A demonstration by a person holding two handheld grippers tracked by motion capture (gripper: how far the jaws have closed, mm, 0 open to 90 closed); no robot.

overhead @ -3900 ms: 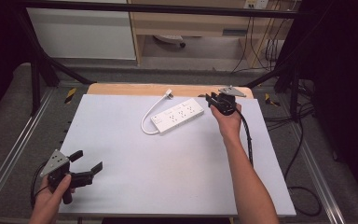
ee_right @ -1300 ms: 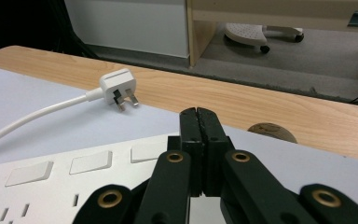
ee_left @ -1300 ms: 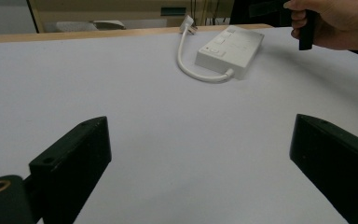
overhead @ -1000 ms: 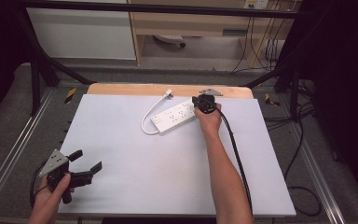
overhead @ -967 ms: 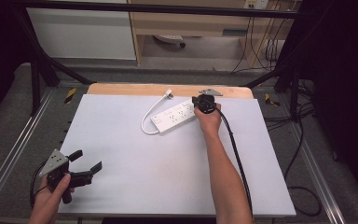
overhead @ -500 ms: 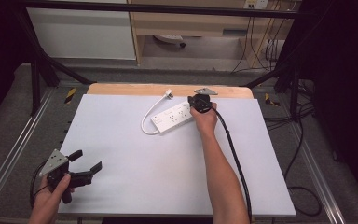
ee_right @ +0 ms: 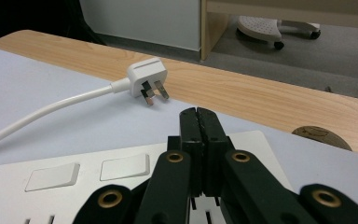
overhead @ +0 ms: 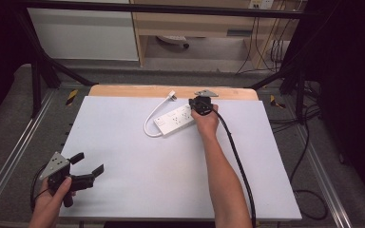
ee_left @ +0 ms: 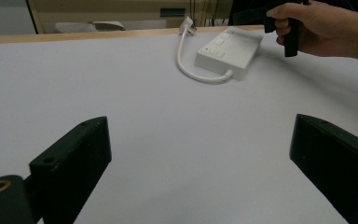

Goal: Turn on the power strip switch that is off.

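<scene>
The power strip (ee_right: 121,186) is looking like smooth white plastic with a slight sheen, the surface (overhead: 138,166) is wearing a matt pale sheet over light wood, and the right tool (ee_right: 200,116) is showing matt black plastic.

Left hand (overhead: 52,197) is gripping the left gripper (overhead: 89,165) at the near left, its jaws standing wide apart and pointing right. Right forearm (overhead: 223,175) is reaching forward; right hand (overhead: 205,121) is holding the right gripper (ee_right: 199,122), jaws pressed together.
</scene>
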